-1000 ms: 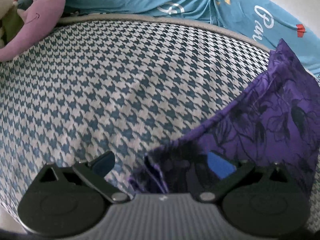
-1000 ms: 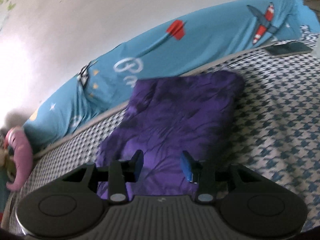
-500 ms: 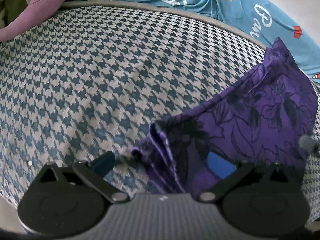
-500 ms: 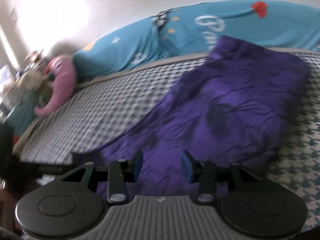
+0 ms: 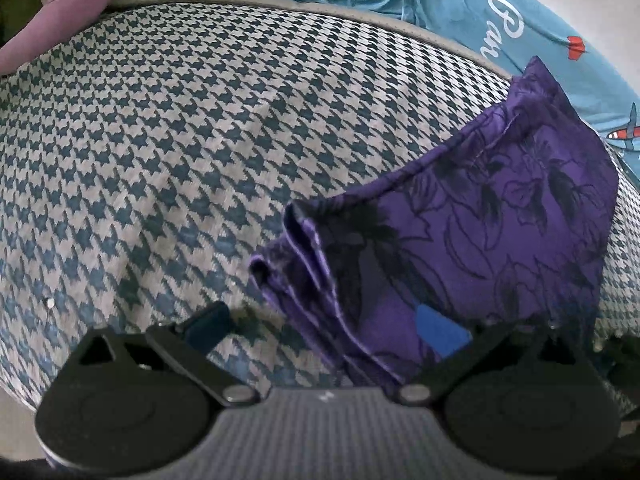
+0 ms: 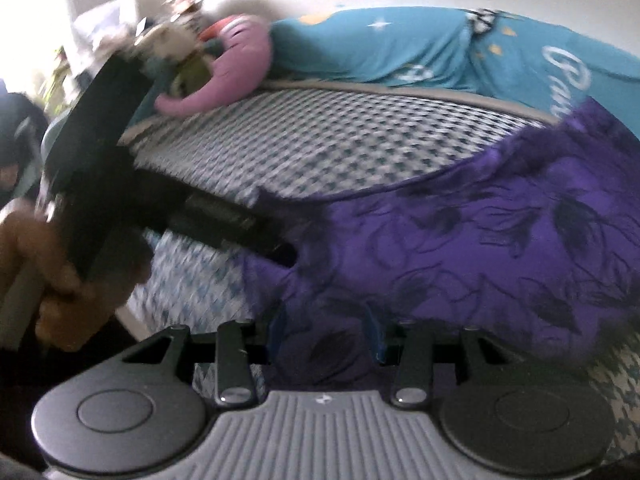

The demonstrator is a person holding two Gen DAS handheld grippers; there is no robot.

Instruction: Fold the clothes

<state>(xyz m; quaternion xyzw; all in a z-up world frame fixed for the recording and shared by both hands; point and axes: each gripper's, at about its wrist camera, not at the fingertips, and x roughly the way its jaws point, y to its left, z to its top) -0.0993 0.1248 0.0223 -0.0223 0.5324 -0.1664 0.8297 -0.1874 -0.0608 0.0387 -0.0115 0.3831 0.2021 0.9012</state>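
Observation:
A purple floral garment [image 5: 500, 220] lies partly folded on the houndstooth bedspread [image 5: 160, 140]. Its layered corner points toward the left wrist camera. My left gripper [image 5: 324, 328] is open wide around that corner: one finger is over the bedspread, the other over the cloth. In the right wrist view the garment [image 6: 480, 240] fills the right half. My right gripper [image 6: 326, 336] hovers over its near edge, partly open, with nothing pinched. That blurred view also shows the left gripper [image 6: 280, 236], held by a hand [image 6: 60, 280], reaching the cloth's left edge.
A pink plush toy [image 6: 236, 68] and a teal printed blanket [image 6: 400, 48] lie along the far side of the bed by the wall. The bed's near edge drops off at lower left [image 5: 16, 420]. Cluttered items stand beyond the plush toy.
The right wrist view has swung left and rolled, bringing the plush toy, the hand and the left gripper into view. The left gripper shifted slightly; the folded corner shows higher between its fingers.

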